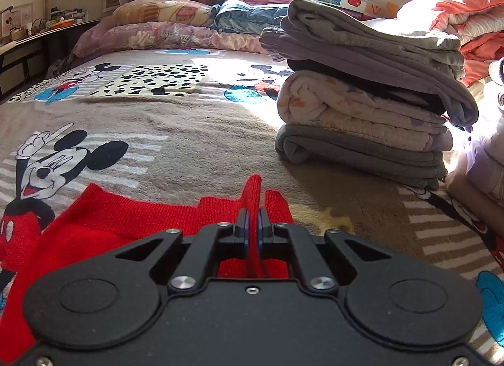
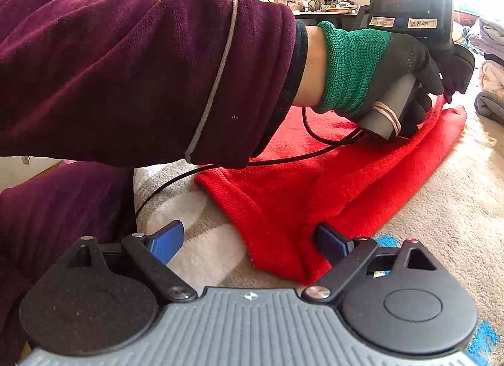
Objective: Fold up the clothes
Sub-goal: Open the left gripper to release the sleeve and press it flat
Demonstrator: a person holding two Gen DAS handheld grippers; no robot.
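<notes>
Your left gripper (image 1: 254,217) pinches a raised fold of the red knit sweater (image 1: 104,224) lying on the cartoon-print blanket (image 1: 189,145), while your right gripper (image 2: 249,240) gapes wide at its hem.

Red sweater (image 2: 330,183): knitted cloth, ribbed at the hem, fuzzy. Bed cover (image 1: 189,145): plush, matt. Left hand-held gripper (image 1: 253,221): matt black plastic, shiny metal screws. Right hand-held gripper (image 2: 249,243): ribbed grey plastic, smooth blue pads (image 2: 165,241). Glove (image 2: 378,72): knit.
</notes>
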